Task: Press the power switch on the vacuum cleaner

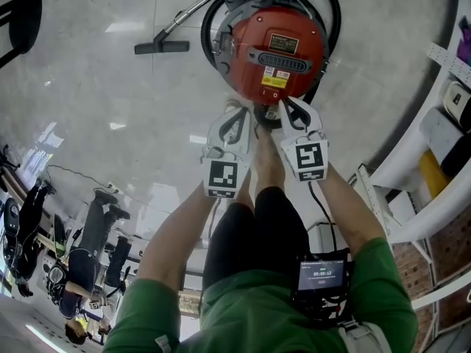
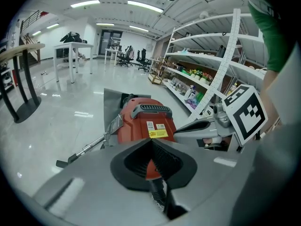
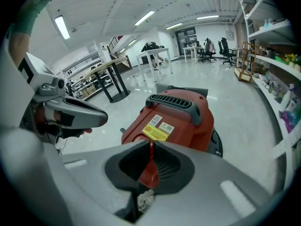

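The vacuum cleaner (image 1: 276,50) stands on the floor (image 1: 110,87) directly ahead of the person, its red body ringed by the black hose (image 1: 210,35). The carry handle (image 1: 283,61) runs across the top, with the yellow label (image 1: 274,79) on the near side of it. The left gripper (image 1: 237,112) and right gripper (image 1: 289,107) are side by side at the near edge of the body, with the person's leg (image 1: 268,164) reaching forward between them. Each gripper view shows its own jaws pressed together, tip to tip, with nothing between them. The power switch cannot be made out with certainty; it probably sits on the dark near end of the body, below the label. The step in hand appears to be the final approach. Keep one gripper closed so that the joined tips form a single blunt point. Identify the switch before committing. Bring the tips down square onto its face and press straight in, not at a slant, so that they do not slide onto the curved red shell. Hold the other gripper clear of the pressing line. Room is tight to the right, where the white shelving (image 1: 441,123) curves close. The hose loop borders both flanks of the body. The floor nozzle (image 1: 162,47) lies well apart at the far left, and the floor on that side is open for withdrawal.
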`<state>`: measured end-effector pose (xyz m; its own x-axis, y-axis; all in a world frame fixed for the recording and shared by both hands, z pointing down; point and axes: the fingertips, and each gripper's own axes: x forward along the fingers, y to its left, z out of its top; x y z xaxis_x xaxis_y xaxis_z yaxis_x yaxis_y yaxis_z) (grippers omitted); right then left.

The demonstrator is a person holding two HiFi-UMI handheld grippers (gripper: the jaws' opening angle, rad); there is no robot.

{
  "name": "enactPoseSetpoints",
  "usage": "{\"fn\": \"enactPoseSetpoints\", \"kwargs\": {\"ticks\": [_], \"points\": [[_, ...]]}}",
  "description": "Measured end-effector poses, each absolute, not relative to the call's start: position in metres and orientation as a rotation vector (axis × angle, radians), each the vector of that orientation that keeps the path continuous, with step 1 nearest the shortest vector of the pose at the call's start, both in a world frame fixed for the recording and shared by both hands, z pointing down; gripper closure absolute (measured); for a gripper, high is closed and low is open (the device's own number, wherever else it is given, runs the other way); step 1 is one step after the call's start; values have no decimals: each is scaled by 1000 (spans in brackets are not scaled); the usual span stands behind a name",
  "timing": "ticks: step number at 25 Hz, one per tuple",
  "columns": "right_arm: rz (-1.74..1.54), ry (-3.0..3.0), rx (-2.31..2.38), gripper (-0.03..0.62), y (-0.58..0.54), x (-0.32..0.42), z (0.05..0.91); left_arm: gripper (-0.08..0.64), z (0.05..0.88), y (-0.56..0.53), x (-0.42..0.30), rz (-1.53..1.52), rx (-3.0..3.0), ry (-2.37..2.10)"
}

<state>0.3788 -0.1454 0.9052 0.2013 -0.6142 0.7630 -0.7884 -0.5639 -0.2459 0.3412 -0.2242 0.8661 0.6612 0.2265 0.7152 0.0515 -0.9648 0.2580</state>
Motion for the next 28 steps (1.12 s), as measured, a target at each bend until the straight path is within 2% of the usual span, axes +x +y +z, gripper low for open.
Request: {"fn": "enactPoseSetpoints", "kwargs": {"ticks": [28], "points": [[1399, -1295, 2285, 580, -142, 378, 927, 554, 885, -227, 344, 1224, 2645, 213]]}}
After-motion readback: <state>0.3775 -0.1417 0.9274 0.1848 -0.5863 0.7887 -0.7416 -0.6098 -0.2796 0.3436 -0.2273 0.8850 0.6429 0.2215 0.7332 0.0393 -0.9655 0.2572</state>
